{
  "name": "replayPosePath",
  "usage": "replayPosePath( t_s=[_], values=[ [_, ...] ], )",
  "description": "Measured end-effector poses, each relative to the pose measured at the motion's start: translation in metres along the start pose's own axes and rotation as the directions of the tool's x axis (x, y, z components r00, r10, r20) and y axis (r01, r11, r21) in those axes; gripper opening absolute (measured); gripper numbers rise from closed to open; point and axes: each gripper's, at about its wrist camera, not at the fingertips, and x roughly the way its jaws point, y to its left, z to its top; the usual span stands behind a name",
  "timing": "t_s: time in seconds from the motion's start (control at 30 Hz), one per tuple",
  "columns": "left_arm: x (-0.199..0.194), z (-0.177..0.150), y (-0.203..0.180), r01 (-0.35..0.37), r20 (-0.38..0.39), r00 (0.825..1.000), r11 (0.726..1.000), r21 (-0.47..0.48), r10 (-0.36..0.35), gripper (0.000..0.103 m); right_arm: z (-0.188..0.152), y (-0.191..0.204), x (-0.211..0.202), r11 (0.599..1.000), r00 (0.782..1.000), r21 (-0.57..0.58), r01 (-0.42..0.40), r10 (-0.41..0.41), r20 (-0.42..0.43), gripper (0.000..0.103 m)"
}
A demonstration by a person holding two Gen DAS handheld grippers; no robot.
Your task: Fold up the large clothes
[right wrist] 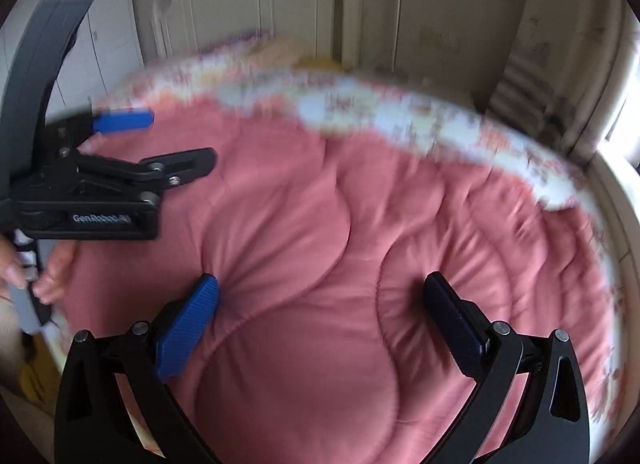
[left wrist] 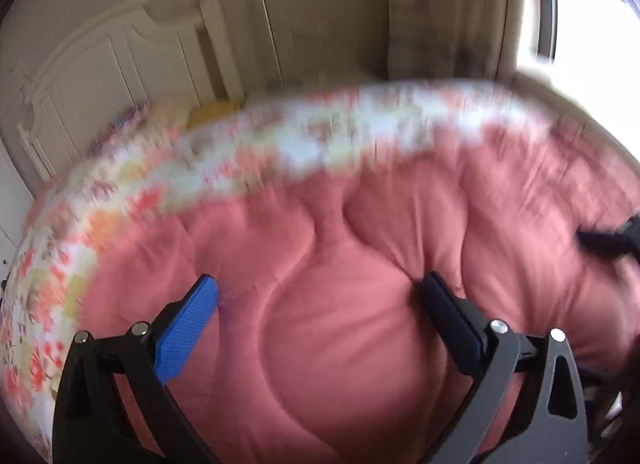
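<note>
Left claw (left wrist: 320, 296), right claw (right wrist: 320, 296) spread; pink quilt (left wrist: 340, 344) apparently just beyond.

— How many quilts?
— One pink quilt (left wrist: 352, 324) with a floral border, blurred though.
— Tools?
— Two: left tool (left wrist: 318, 296) and right tool (right wrist: 320, 296), two fingers each.
— Beds?
— One bed, one white headboard (left wrist: 100, 76).

A thick pink quilt (left wrist: 340, 304) lies spread across a bed, puffy and creased along its stitching, its far edge turned back showing floral lining (left wrist: 248, 156).
</note>
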Motion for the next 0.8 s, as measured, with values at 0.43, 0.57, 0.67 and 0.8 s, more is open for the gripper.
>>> replayPosePath(
  t_s=[0.43,0.57,0.67,0.8],
  values=[
    [0.001,-0.020,0.125,-0.117,-0.007,0.993,0.953,-0.281,0.119,0.101,-0.021,-0.087,-0.033,0.958,0.975,0.186,0.218,-0.223,0.005,0.098],
    [0.023,-0.027,0.160,0.056,-0.021,0.997,0.894,-0.445,-0.073,0.101,-0.040,-0.123,-0.020,0.949,0.994,0.305,0.084,-0.099,0.034,0.099],
    [0.024,-0.021,0.151,0.003,-0.036,0.999,0.918,-0.398,-0.019,0.101,-0.034,-0.118,-0.014,0.955,0.992,0.270,0.119,-0.125,0.007,0.099],
    [0.025,-0.021,0.150,0.001,-0.035,0.999,0.918,-0.396,-0.017,0.101,-0.037,-0.120,-0.013,0.955,0.994,0.280,0.098,-0.107,0.016,0.099]
  ],
)
